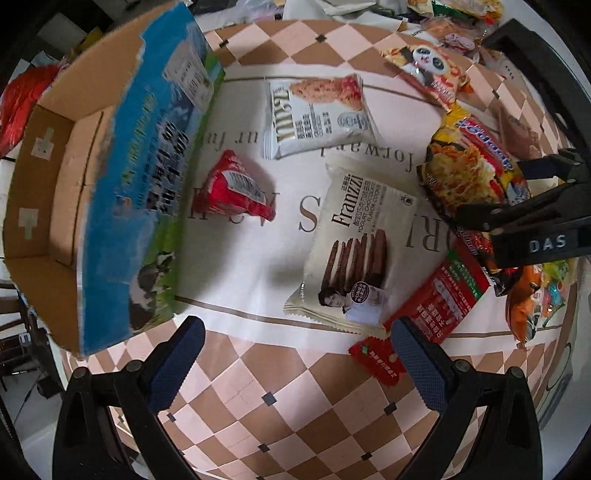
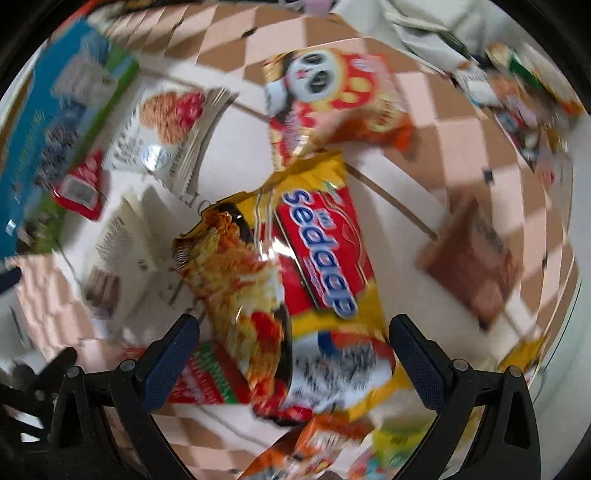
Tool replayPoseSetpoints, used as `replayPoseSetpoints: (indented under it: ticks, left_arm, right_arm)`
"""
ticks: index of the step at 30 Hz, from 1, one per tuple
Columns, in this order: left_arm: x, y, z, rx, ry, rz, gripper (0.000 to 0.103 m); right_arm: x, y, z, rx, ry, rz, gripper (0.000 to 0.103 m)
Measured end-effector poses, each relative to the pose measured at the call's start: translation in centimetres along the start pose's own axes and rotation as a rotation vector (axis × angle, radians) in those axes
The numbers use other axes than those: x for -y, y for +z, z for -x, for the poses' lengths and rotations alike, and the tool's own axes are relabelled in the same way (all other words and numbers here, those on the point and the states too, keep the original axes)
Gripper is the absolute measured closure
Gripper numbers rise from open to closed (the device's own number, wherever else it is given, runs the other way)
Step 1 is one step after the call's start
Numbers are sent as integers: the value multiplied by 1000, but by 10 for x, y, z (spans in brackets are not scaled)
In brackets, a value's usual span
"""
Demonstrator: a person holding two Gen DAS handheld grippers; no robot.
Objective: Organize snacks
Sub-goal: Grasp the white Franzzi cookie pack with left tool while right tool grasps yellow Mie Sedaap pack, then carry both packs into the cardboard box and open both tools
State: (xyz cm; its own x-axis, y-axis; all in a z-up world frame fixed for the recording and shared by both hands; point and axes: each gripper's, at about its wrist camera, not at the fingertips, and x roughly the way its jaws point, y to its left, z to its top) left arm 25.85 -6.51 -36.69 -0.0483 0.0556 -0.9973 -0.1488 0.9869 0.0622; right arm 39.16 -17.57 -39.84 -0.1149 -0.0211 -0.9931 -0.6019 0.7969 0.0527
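Checked pink-and-brown cloth (image 1: 284, 373) with a cream, lettered centre over the surface; red bundle (image 1: 22, 92) at far left; crumpled pale fabric (image 2: 417, 22) beyond.

Snack packets (image 1: 354, 251) crowding box (image 1: 110, 192) approach

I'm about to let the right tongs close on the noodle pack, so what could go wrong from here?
The Sedaap noodle pack overlaps a red-and-green packet and an orange bag, so the open right tongs may pinch or drag a neighbour too. The right wrist view is blurred, so aim may be off. The cardboard box sits tilted and could tip when loaded.
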Motion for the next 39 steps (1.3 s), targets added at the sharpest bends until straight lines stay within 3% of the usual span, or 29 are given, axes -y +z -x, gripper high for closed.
replayPoseSetpoints:
  ticks: [4, 8, 14, 17, 19, 22, 24, 25, 30, 34, 39]
  left_arm:
    - [4, 6, -13, -17, 2, -12, 0]
    - [6, 18, -23, -12, -13, -23, 0]
    - [25, 56, -32, -29, -50, -61, 0]
    - [39, 71, -44, -45, -59, -103, 1]
    - [47, 79, -53, -67, -64, -135, 6]
    - [62, 91, -66, -108, -63, -173, 29]
    - [67, 95, -71, -110, -52, -191, 44]
    - [69, 97, -72, -103, -65, -192, 46]
    - [78, 97, -78, -71, -51, -196, 47]
    - [82, 74, -62, -36, -48, -187, 47]
    - [65, 53, -8, 34, -66, -180, 47]
  right_arm:
    - [-3, 9, -15, -34, -43, 21, 0]
    - [11, 9, -18, -50, -39, -70, 2]
    - [57, -28, -23, -95, 46, -359, 4]
    - [84, -53, -28, -111, 170, -560, 3]
    - [91, -59, -31, -115, 233, -607, 3]
    - [93, -65, -30, -85, 255, -595, 3]
    - [85, -66, -32, -79, 233, -567, 2]
    - [80, -71, -29, -82, 215, -557, 2]
    - [32, -63, -45, -100, 84, -505, 2]
    - [-11, -57, -55, -64, -14, -503, 8]
    - [-30, -81, -39, -18, 40, -583, 15]
